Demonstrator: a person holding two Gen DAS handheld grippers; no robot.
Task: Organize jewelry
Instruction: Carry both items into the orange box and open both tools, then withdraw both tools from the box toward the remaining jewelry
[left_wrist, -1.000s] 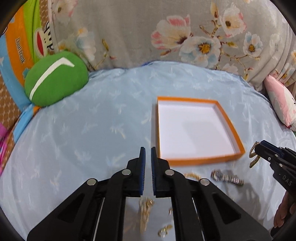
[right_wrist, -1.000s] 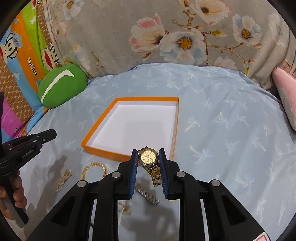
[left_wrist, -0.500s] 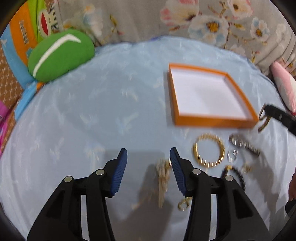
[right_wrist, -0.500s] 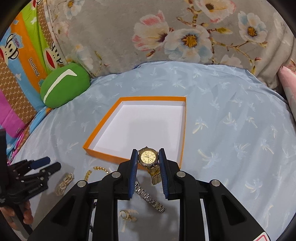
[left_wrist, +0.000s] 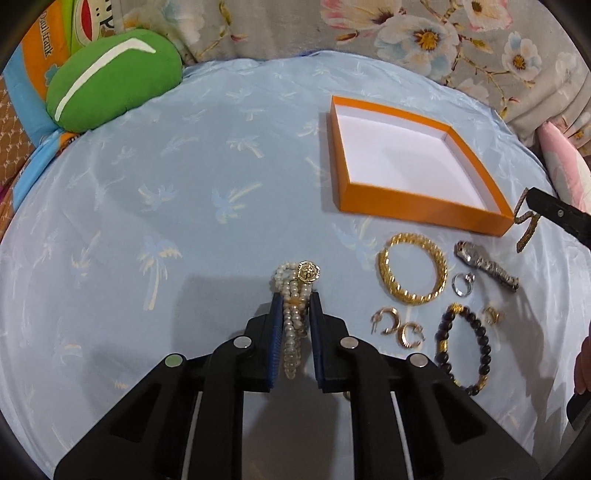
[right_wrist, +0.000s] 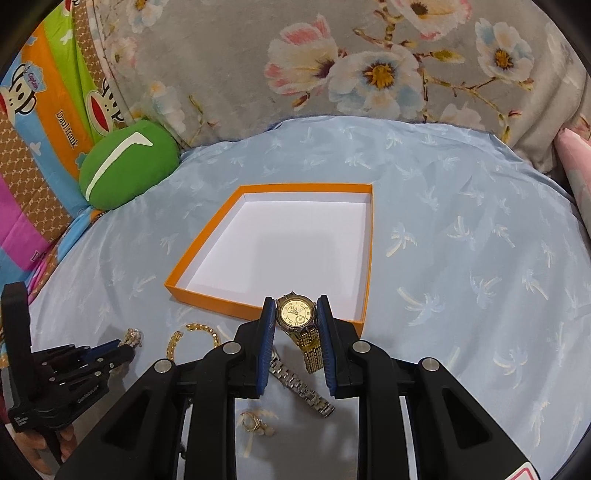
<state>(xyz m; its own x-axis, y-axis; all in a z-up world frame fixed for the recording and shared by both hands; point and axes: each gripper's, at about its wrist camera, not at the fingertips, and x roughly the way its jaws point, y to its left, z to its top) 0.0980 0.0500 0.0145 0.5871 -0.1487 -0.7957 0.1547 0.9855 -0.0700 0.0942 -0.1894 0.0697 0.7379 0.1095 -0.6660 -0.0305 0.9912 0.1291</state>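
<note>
We work over a blue sheet (left_wrist: 155, 206), with a green cushion (left_wrist: 110, 79) at its far left edge. On the sheet sits the orange box (right_wrist: 364, 258), its white floor bare. Our left gripper (left_wrist: 294, 308) is closed on a pearl bracelet (left_wrist: 293, 291), whose gold clasp pokes out past the tips, left of the other pieces and nearer us than the box. Our right gripper (right_wrist: 296, 314) pinches a gold watch (right_wrist: 296, 314) by its case, the strap dangling, at the box's near edge. Loose on the sheet between us and the box lie a gold bangle (left_wrist: 413, 273), a dark bead bracelet (left_wrist: 465, 349), a silver watch (left_wrist: 485, 266), two gold hoops (left_wrist: 397, 326) and a ring (left_wrist: 463, 284).
</note>
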